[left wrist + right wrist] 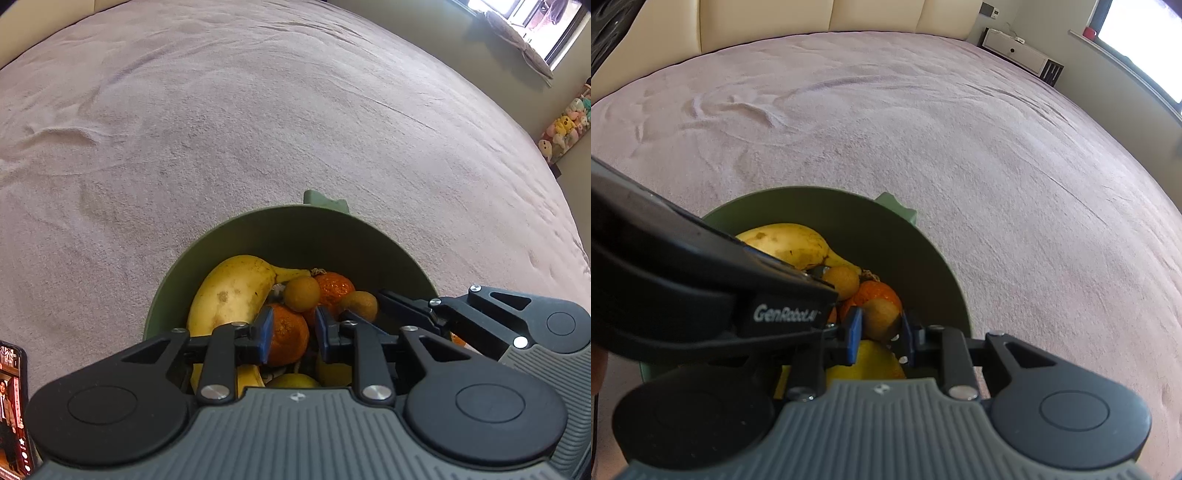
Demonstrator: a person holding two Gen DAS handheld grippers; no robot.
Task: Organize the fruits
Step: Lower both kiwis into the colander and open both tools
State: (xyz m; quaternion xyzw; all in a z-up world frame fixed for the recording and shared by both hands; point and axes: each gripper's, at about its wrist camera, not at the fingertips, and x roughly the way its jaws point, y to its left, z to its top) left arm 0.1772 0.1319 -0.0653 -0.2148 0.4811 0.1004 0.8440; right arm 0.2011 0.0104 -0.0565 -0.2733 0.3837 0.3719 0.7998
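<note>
My left gripper [291, 332] and right gripper [877, 332] both hang over the green bowl [391, 243], and their bodies cut off its near half. Under them only scraps show: yellow patches low in the bowl (lemon or banana, I can't tell). The fruit is all in the bowl: a banana [231, 291] along the left side, a mandarin [334, 288] behind a small tan round fruit [302, 293], and another mandarin [290, 334] nearer me. The log has both jaws at their narrowest. On the left, the blue pads show a gap, and the near mandarin lies partly between them; whether it's gripped or just lying below, I can't tell. On the right, a tan fruit [881, 319] sits between the pads in the right wrist view, same doubt. My left gripper's black arm blocks the bowl's left side there. A pale green tab [325, 199] pokes out behind the far rim, mostly hidden. A phone [13, 410] is cut by the frame edge. The bowl rests on a bed under a pinkish blanket [221, 129], rumpled in places. Cream headboard [812, 18], window [532, 22], plush toys [565, 125] by the wall, a white cabinet [1015, 51].
</note>
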